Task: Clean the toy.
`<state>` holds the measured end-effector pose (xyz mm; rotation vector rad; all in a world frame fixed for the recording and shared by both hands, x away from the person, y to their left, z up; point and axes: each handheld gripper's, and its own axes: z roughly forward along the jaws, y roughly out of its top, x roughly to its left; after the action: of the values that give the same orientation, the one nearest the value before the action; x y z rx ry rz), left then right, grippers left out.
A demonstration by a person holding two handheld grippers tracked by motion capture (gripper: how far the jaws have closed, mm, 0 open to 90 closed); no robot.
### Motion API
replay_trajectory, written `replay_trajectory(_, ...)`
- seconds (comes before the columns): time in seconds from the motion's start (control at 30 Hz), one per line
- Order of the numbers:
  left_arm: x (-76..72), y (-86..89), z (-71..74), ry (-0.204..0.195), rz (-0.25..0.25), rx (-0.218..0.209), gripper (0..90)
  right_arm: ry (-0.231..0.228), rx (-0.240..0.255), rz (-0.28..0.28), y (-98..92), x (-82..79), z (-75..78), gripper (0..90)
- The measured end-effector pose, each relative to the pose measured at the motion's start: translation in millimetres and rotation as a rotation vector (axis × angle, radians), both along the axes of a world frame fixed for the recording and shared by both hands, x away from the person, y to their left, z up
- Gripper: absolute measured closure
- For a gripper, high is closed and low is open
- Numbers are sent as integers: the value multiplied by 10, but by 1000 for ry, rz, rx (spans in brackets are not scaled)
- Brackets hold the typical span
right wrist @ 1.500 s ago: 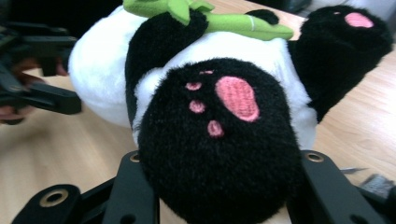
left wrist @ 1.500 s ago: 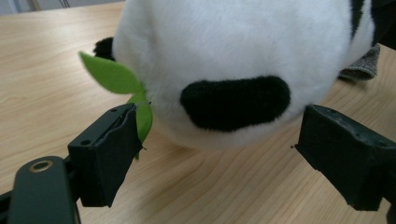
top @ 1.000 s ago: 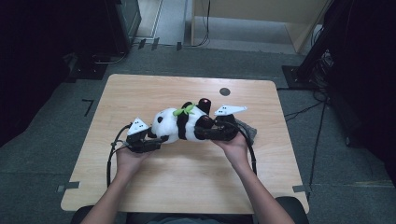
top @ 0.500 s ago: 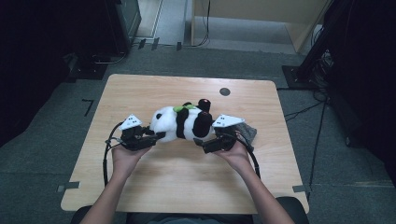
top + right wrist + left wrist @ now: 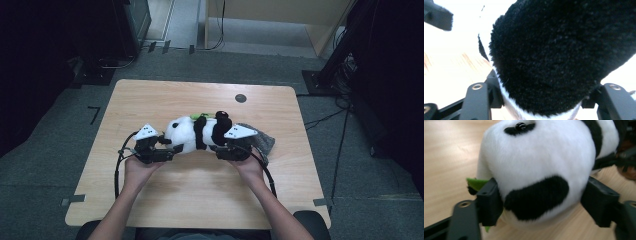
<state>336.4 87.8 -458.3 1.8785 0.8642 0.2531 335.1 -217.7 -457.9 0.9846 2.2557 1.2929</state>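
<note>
On the left, the left gripper [image 5: 172, 148] has just been opening its fingers [image 5: 489, 202], which now stand wide around the white head of the toy panda [image 5: 197, 132], the left one against the fur; whether they press I cannot tell. That hand lies low on the counter [image 5: 200, 190], reaching right. The panda lies on its side between both grippers, and the right gripper [image 5: 222, 150], reaching left, has just been closing its fingers [image 5: 477, 100], which clasp the black end.
</note>
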Motion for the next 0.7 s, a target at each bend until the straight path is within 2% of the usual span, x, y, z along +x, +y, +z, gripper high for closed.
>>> replay_trajectory(0.07,-9,12,-32,-48,-8,23,186,27,12,-9,-43,30,27,408)
replay_trajectory(0.13,-22,30,-43,-68,12,45,192,44,9,-24,-75,51,48,410)
replay_trajectory(0.23,-7,110,-80,-42,35,15,213,62,10,-48,-157,83,63,410)
replay_trajectory(0.33,24,182,-124,-5,29,-15,213,91,61,-66,-257,107,93,409)
replay_trajectory(0.43,13,139,-137,-22,6,-9,211,100,98,-67,-284,102,149,404)
replay_trajectory(0.47,7,107,-143,-33,0,-3,210,104,112,-58,-277,97,164,398)
replay_trajectory(0.5,1,86,-150,-44,-14,-2,190,132,138,-22,-247,91,190,381)
replay_trajectory(0.6,-9,39,-161,-59,-39,-11,189,159,145,1,-203,81,210,368)
replay_trajectory(0.7,-35,-31,-165,-63,-15,33,180,157,147,14,-154,62,225,369)
